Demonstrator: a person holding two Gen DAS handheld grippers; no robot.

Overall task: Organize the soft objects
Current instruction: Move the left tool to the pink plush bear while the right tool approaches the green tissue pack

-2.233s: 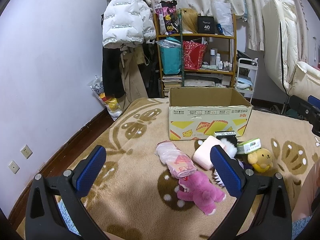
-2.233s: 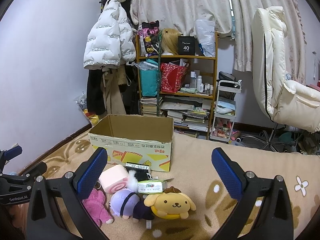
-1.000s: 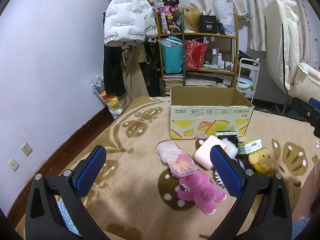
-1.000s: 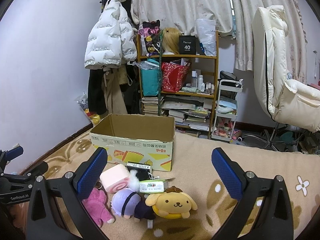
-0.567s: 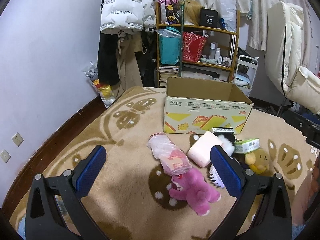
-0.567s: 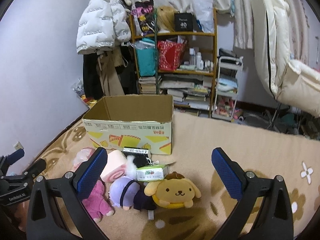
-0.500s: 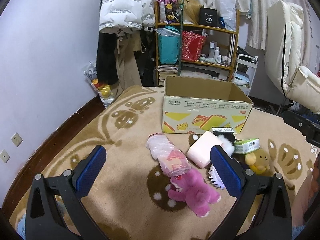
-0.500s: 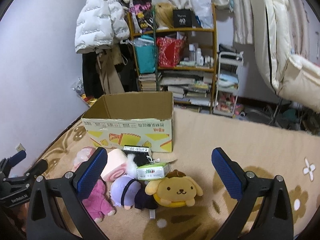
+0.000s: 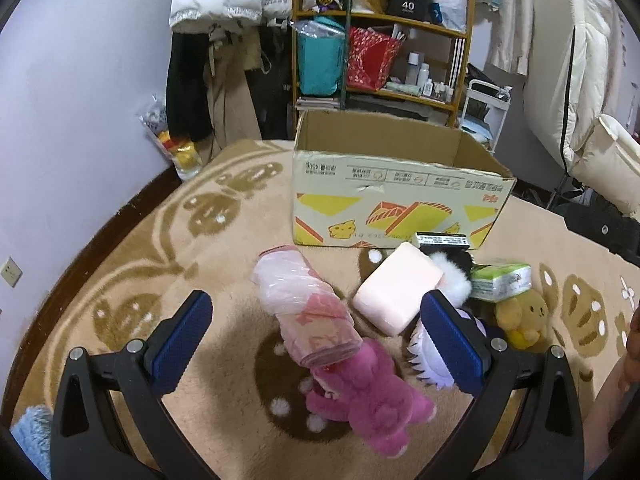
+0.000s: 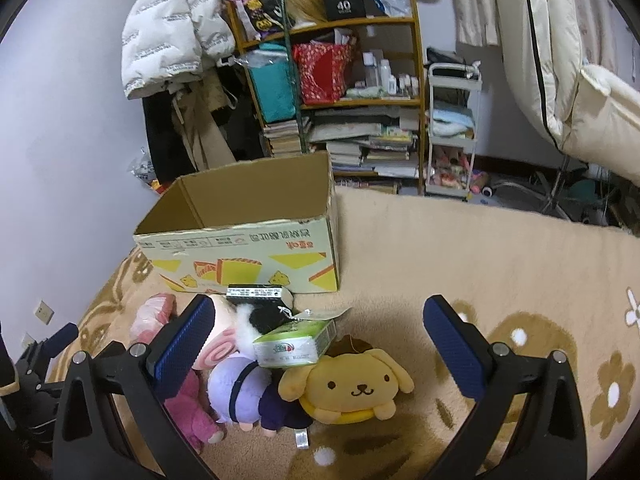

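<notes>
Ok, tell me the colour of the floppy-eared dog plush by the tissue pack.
The dog plush is golden yellow, clearest in the right wrist view.

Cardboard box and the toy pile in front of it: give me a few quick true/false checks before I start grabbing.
1. The cardboard box stands open at the top. True.
2. The yellow dog plush already lies inside the box. False: it lies on the rug in front of the box.
3. The right gripper is shut on the green tissue pack. False: its jaws are open and hold nothing.
4. The left gripper is open. True.
5. The pink plush lies on the rug. True.
</notes>
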